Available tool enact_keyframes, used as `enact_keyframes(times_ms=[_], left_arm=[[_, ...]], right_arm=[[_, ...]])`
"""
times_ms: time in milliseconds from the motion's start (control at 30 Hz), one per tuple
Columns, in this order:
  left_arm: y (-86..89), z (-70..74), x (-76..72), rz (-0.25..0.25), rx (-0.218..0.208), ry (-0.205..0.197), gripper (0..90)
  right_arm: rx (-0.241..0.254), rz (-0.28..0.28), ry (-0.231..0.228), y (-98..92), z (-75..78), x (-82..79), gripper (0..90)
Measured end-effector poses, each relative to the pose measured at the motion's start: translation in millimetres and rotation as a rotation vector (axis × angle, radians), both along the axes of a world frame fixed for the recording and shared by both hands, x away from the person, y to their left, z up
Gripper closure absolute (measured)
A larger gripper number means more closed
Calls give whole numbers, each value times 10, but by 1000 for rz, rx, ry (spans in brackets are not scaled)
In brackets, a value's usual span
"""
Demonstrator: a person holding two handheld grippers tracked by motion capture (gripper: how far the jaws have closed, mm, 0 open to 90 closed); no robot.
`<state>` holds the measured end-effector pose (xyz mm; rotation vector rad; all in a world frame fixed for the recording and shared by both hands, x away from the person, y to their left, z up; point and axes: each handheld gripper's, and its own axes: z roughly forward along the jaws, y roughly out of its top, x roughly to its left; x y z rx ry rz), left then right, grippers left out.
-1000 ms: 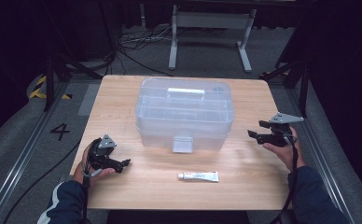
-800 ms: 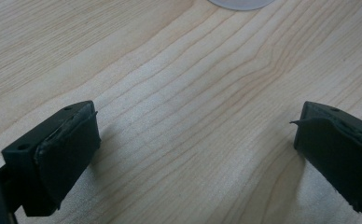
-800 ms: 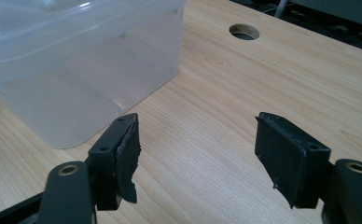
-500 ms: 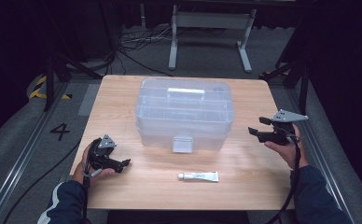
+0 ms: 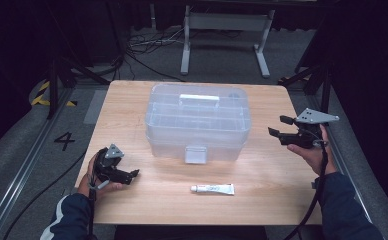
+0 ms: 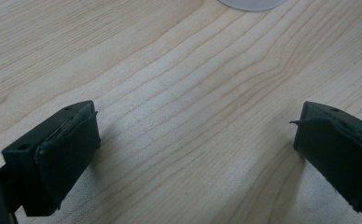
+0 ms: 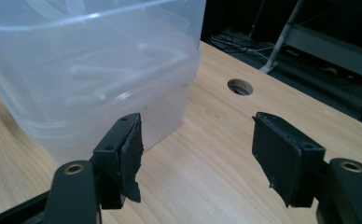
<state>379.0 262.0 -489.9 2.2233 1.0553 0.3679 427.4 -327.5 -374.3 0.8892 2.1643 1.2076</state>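
Jaws on both grippers stand wide with nothing between them. From the high view, the left gripper [image 5: 116, 169] rests low on the near-left part of the light wooden desk [image 5: 132, 100], seemingly parked, while the right gripper [image 5: 293, 133] is lifted off the desk at the right and aimed at the clear, lidded plastic storage box with a front latch [image 5: 198, 122] in the middle; its jaws have just been closing a little, with nothing between them. A small white tube [image 5: 213, 189] lies on its side near the front edge, just before the latch and within easy reach, probably meant for the box; its print is too small to read. On the floor to the left is a painted "4" [image 5: 64, 141]. Through the left gripper view, black pads [image 6: 67, 151] frame bare wood grain. Through the right gripper view, the box's corner [image 7: 100, 65] sits just beyond the left pad, and a round hole in the desk [image 7: 240, 87] lies farther off.
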Motion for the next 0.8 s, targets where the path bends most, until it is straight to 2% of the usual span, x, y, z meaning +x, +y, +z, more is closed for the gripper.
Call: enact_keyframes(times_ms=[233, 267, 467, 800], left_arm=[[1, 0, 1, -1, 1, 0, 6], [1, 0, 1, -1, 0, 0, 6], [1, 1, 0, -1, 1, 0, 6], [0, 1, 0, 0, 1, 0, 6]], right_arm=[[-4, 23, -26, 76, 198, 10, 347], [-15, 31, -44, 113, 280, 14, 347], [-28, 57, -69, 230, 449, 39, 347], [-40, 96, -90, 427, 585, 70, 347]])
